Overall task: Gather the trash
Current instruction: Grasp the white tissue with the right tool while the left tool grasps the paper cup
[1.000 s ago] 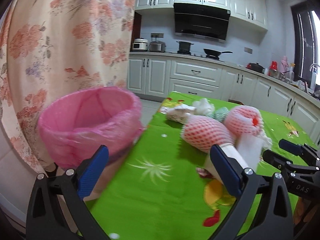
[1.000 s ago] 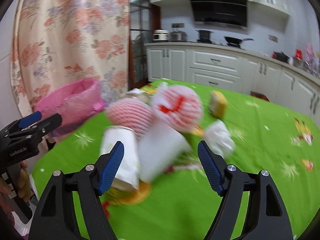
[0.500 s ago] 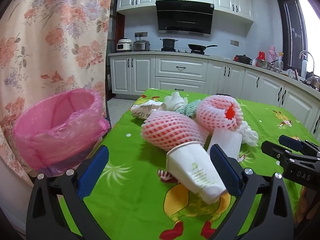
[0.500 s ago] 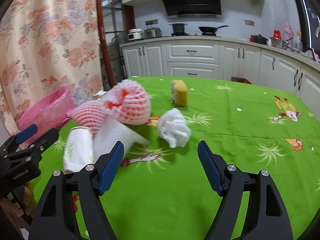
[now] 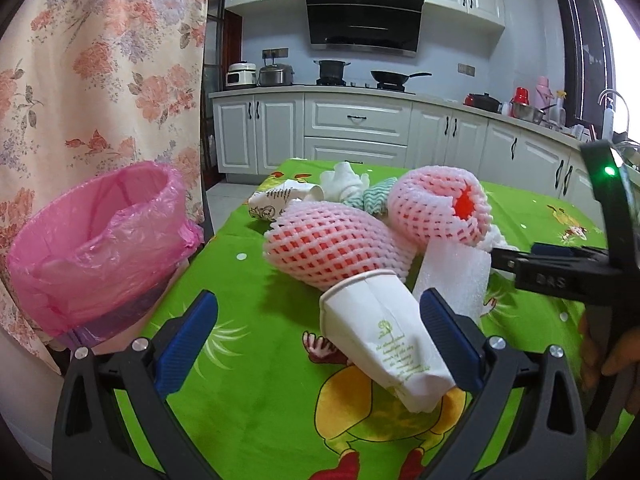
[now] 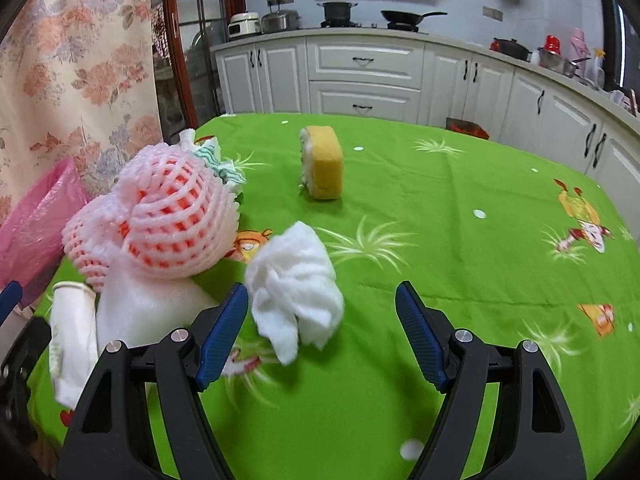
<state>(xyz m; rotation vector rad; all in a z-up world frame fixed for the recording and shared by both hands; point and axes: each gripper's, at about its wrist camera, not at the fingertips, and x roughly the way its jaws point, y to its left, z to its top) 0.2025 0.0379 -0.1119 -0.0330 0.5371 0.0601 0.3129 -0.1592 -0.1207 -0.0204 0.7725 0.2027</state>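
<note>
Both grippers wide open and empty, I'm lining up the right gripper (image 6: 320,332) on the tissue (image 6: 294,286) and the left gripper (image 5: 320,332) on the cup (image 5: 380,340); next I just close and carry to the bin (image 5: 92,240).

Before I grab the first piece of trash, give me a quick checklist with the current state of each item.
1. Right tongs open: ok.
2. Tissue wad between the right tongs' fingers: ok, near the left one.
3. Left tongs open: ok.
4. Paper cup lined up with the left tongs: ok, lying on its side.
5. Pink-lined bin open and beside the table: ok.
6. Bin empty: cannot tell.
</note>
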